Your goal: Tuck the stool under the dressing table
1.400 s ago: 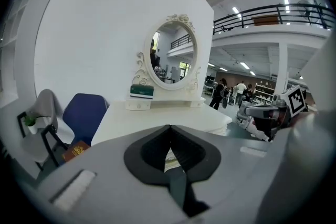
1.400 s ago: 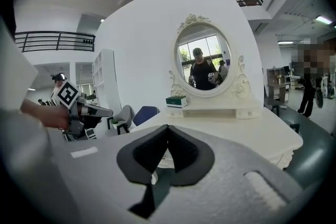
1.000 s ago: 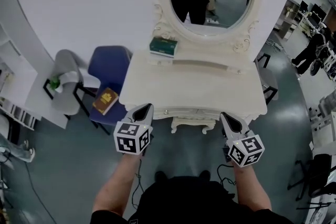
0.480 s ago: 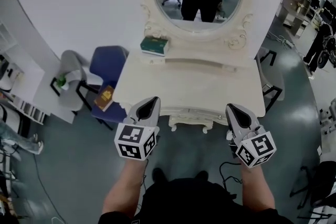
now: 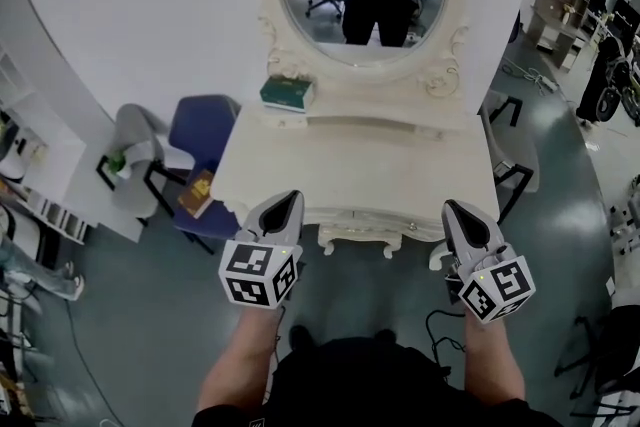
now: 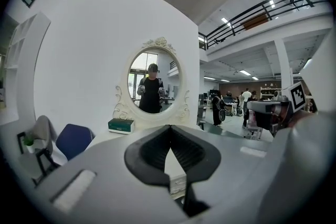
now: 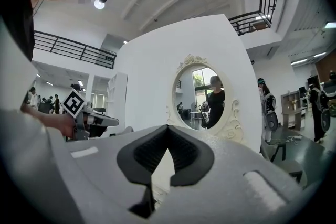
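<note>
The cream stool (image 5: 352, 237) sits under the white dressing table (image 5: 355, 170). Only its carved front edge and feet show below the table's front. My left gripper (image 5: 290, 201) hovers shut at the table's front left corner with nothing in it. At the front right corner my right gripper (image 5: 459, 211) is also shut and empty. Neither one touches the stool. In the left gripper view the shut jaws (image 6: 169, 128) point at the oval mirror (image 6: 153, 89). The right gripper's jaws (image 7: 168, 128) point at the same mirror (image 7: 207, 97), in which the person's reflection shows.
A green box (image 5: 287, 93) lies at the table's back left. A blue chair (image 5: 205, 130) with a book (image 5: 197, 192) on its seat and a grey chair (image 5: 135, 143) stand to the left. Another chair (image 5: 512, 160) stands to the right. A cable (image 5: 440, 320) lies on the floor.
Both grippers have risen toward the camera, and the right one has shifted rightward. The head view has swung, so more of the mirror shows. Both stay shut.
</note>
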{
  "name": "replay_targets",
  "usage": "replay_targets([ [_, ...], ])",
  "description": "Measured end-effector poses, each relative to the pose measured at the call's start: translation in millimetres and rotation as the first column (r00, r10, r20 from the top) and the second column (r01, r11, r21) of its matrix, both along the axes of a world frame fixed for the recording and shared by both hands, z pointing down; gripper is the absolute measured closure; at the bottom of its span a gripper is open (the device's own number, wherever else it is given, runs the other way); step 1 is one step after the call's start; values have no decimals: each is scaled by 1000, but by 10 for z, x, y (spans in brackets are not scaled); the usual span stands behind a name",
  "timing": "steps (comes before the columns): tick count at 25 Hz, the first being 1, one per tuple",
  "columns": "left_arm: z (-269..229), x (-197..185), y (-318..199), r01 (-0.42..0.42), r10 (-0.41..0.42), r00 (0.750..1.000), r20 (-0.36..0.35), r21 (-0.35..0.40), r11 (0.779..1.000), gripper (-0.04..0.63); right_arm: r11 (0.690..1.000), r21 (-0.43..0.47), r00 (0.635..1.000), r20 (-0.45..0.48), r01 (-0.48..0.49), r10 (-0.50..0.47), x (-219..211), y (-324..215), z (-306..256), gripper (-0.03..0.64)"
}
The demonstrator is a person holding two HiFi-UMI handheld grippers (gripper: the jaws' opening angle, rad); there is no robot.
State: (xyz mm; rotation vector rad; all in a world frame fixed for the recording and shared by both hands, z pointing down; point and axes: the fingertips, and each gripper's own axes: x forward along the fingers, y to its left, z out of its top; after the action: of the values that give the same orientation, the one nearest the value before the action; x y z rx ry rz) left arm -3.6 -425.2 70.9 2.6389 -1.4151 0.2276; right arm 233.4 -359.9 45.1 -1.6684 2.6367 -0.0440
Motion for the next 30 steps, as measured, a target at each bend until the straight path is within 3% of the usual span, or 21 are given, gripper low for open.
replay_targets([
  [7,-104,-159,-116,-28,28,1000,1,20,999,578,1000,4,1000,2,-14,14,-213,-70,-63,615],
  [18,8,-520,-139,-5,5,1000,6,-5,1000,578,999,-24,999,-22,26,-27,-623,-79,74,615],
  [30,-7,-473,-113,1,-1,1000,6,-2,1000,578,999,-28,999,-30,31,-31,-542,-21,95,615],
])
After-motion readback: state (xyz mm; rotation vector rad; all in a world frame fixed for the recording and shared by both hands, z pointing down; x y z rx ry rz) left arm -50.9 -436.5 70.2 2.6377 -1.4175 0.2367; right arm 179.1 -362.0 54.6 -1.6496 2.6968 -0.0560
